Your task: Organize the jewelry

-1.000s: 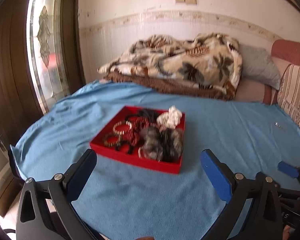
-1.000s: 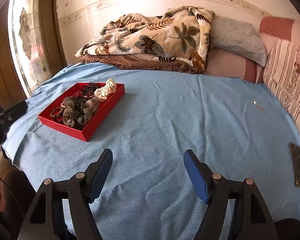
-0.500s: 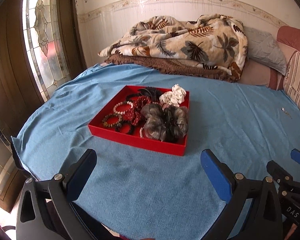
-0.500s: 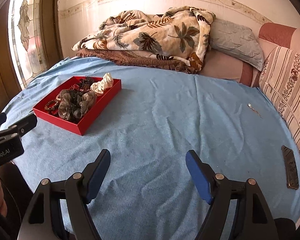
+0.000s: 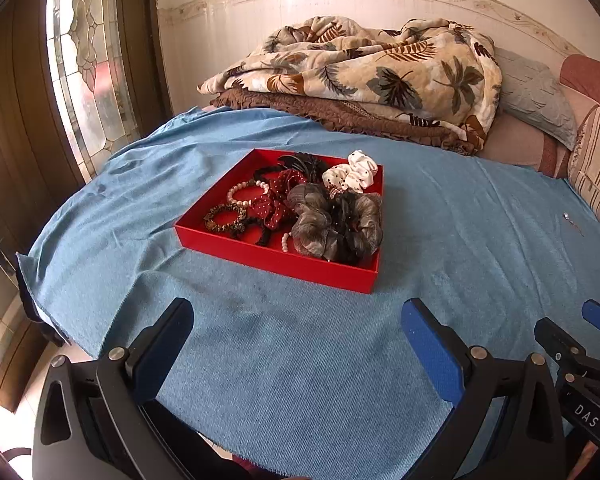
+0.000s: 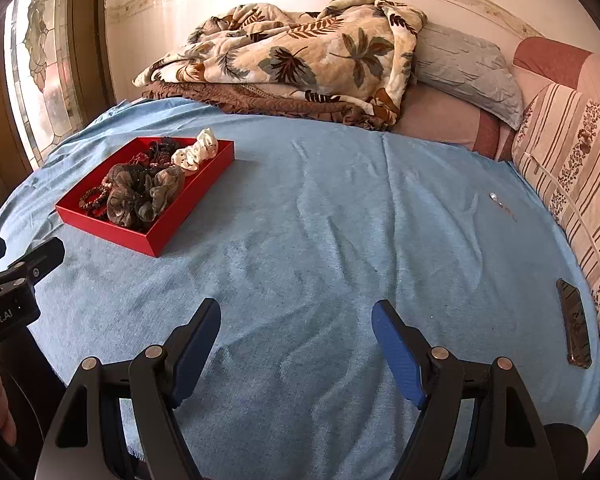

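Note:
A red tray lies on the blue cloth that covers the bed. It holds grey-brown scrunchies, a white scrunchie, a red dotted bow, a pearl bracelet and brown bead bracelets. My left gripper stands open in front of the tray, nothing between its fingers. My right gripper is open too, over bare cloth to the right of the tray. A small silver piece lies loose far right.
A leaf-patterned blanket is folded at the head of the bed beside a grey pillow. A dark phone lies near the right edge by a striped cushion. A stained-glass window is at the left.
The left gripper has tipped downward and drawn a little closer to the tray, which now sits higher and larger in its view. The right gripper's view has tilted down slightly; both grippers stay open.

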`<state>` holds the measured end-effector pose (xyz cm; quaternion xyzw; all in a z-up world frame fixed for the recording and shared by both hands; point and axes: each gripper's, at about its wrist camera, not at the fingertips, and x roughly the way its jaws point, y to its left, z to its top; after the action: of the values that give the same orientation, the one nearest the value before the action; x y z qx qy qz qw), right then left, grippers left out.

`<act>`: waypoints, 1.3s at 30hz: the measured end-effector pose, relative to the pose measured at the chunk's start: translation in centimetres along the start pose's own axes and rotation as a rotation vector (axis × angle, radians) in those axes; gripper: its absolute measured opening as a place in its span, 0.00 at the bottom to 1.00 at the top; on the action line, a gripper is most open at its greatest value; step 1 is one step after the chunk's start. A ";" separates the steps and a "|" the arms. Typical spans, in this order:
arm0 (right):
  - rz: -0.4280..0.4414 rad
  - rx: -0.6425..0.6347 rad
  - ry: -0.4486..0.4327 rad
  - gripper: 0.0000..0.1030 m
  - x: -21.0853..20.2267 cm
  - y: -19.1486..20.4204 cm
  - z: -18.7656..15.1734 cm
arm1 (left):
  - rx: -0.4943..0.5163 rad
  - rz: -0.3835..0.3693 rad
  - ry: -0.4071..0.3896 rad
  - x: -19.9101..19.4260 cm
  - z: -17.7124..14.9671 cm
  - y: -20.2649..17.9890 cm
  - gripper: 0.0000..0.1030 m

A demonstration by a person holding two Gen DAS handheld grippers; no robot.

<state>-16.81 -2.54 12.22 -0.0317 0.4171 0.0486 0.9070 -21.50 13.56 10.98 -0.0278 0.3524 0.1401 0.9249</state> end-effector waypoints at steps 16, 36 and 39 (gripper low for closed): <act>-0.002 -0.017 0.029 0.81 0.5 1.5 0.8 | -0.030 -0.023 0.050 1.2 -0.7 0.9 1.00; 0.014 -0.072 0.059 0.83 1.4 4.0 1.8 | -0.048 -0.013 0.090 2.7 -0.6 1.9 1.00; 0.026 -0.074 0.065 0.83 1.7 4.1 1.8 | -0.038 0.010 0.083 2.7 -0.2 2.0 1.00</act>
<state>-14.82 1.77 12.05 -0.0613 0.4448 0.0747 0.8904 -20.27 16.12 9.12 -0.0493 0.3879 0.1501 0.9081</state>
